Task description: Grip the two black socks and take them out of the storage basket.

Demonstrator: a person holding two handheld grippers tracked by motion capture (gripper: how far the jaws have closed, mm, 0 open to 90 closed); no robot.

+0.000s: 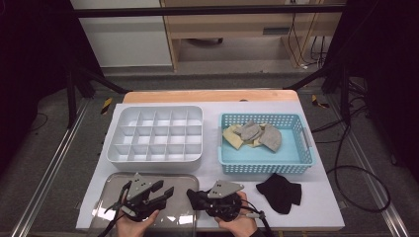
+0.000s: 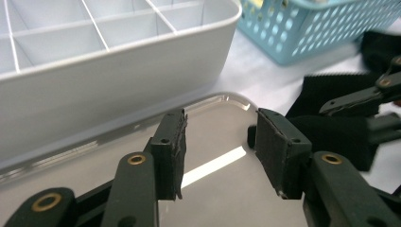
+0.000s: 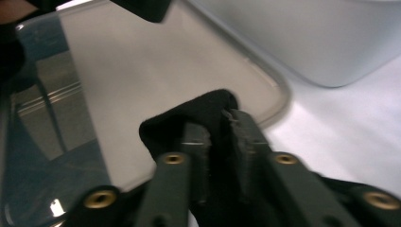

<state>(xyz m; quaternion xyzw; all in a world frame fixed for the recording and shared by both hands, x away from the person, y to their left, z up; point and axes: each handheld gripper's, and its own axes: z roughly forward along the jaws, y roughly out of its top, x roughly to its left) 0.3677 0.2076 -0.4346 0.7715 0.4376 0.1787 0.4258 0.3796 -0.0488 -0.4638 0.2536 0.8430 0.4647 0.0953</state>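
My right gripper is pinching a black cloth at the clear tray edge (blur is hiding the pads); my left gripper is hovering spread, holding nothing.

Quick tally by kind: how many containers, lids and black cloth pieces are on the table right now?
Containers: 2, the white divided box and the blue basket
Clear lids: 1, the clear lid
Black cloth pieces: 2, one in the right gripper, one beside the basket
Total: 5
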